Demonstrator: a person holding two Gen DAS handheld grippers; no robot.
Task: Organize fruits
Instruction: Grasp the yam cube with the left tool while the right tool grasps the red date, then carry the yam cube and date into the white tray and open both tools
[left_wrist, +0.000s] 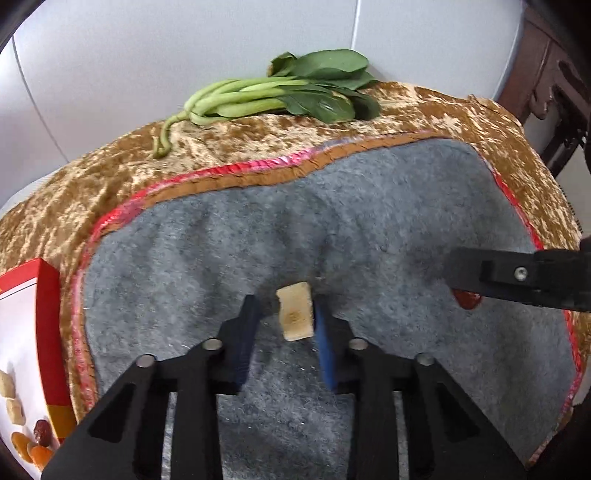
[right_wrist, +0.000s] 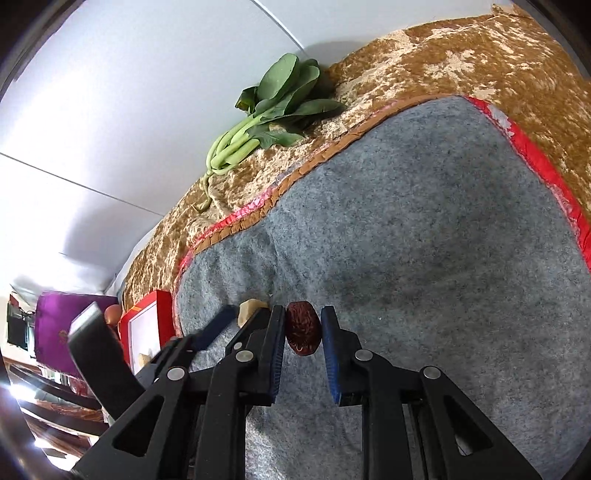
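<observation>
A pale tan dried-fruit cube (left_wrist: 295, 315) lies on the grey felt mat (left_wrist: 369, 221). My left gripper (left_wrist: 286, 317) is open around it; the cube touches the right pad and a gap shows on the left. In the right wrist view a dark red date (right_wrist: 303, 328) lies on the mat (right_wrist: 424, 240) between the pads of my right gripper (right_wrist: 303, 325), which is open with small gaps either side. The cube (right_wrist: 249, 310) and the left gripper's fingers (right_wrist: 221, 325) show just left of it. The date (left_wrist: 467, 299) peeks from under the right gripper's finger (left_wrist: 517, 280) in the left wrist view.
A red-rimmed white box (left_wrist: 26, 354) at the left holds several dried fruits; it also shows in the right wrist view (right_wrist: 146, 328). Leafy greens (left_wrist: 280, 92) lie on the gold cloth (left_wrist: 110, 184) at the back by the white wall. Dark wooden furniture (left_wrist: 554, 85) stands far right.
</observation>
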